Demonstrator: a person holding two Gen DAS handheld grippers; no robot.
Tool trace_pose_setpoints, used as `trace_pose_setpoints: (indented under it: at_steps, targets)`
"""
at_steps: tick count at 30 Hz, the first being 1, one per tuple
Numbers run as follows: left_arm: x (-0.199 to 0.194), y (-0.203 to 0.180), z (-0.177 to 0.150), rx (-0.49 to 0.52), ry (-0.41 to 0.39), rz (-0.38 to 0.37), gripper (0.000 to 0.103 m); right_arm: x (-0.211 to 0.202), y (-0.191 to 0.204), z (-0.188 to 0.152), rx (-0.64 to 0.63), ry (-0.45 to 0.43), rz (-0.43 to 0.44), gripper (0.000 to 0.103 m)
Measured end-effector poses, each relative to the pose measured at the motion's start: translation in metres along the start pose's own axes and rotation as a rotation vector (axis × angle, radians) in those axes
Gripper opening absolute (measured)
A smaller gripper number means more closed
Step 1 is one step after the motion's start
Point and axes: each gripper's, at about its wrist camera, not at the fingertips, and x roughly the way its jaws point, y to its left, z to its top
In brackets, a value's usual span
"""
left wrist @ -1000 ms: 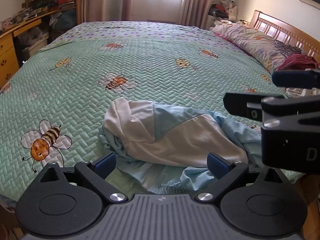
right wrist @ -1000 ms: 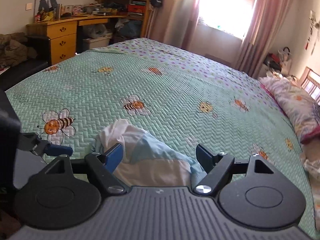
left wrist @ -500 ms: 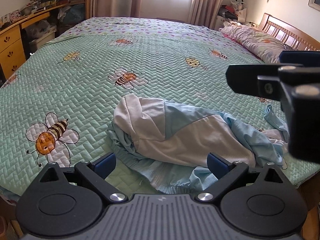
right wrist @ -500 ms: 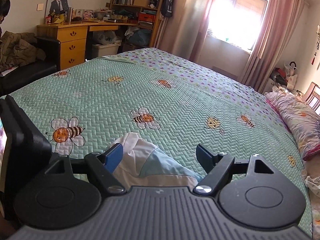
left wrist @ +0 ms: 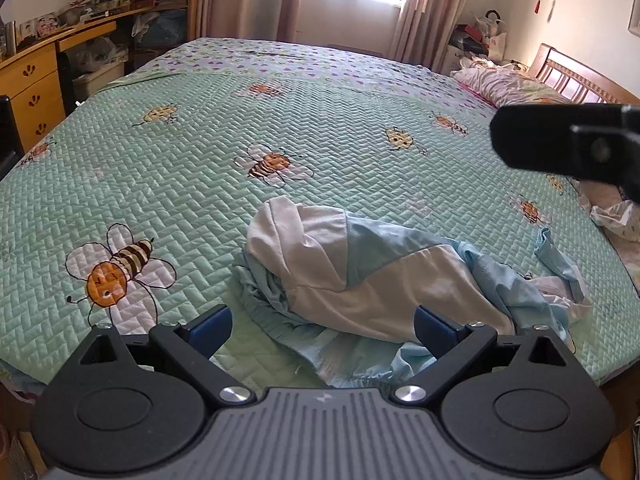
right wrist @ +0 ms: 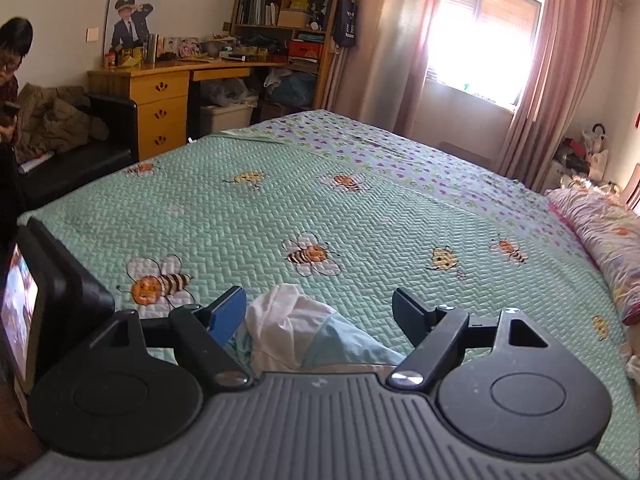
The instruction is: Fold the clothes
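Observation:
A crumpled white and light blue garment [left wrist: 372, 280] lies in a heap near the front edge of the bed, on a green quilt printed with bees [left wrist: 200, 168]. My left gripper [left wrist: 322, 330] hovers open just in front of the heap, nothing between its fingers. My right gripper [right wrist: 318, 312] is open too, held above the garment [right wrist: 304, 332], whose white top shows between its fingers without touching them. In the left wrist view the right gripper's black body [left wrist: 568, 142] hangs at the right, above the bed.
A pillow [left wrist: 504, 84] and wooden headboard [left wrist: 576, 80] lie at the far right. A wooden desk [right wrist: 160, 92] with shelves, a black sofa [right wrist: 80, 152] and a seated person [right wrist: 12, 64] are on the left. A window with pink curtains [right wrist: 520, 52] is beyond the bed.
The right gripper has risen and tilted up, so less of the garment and more of the room shows in its view. The left view has shifted little. The garment has not moved.

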Motion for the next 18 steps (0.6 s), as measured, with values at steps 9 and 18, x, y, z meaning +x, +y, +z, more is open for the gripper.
trace_pose_setpoints:
  at_steps: [9, 18]
  targets:
    - [-0.004, 0.02, -0.002, -0.046, -0.01, 0.019, 0.098, -0.003, 0.009, 0.007, 0.041, 0.029, 0.088, 0.081]
    - [0.0, 0.044, -0.007, -0.097, 0.006, 0.052, 0.098, -0.003, 0.017, 0.012, 0.055, 0.053, 0.166, 0.081]
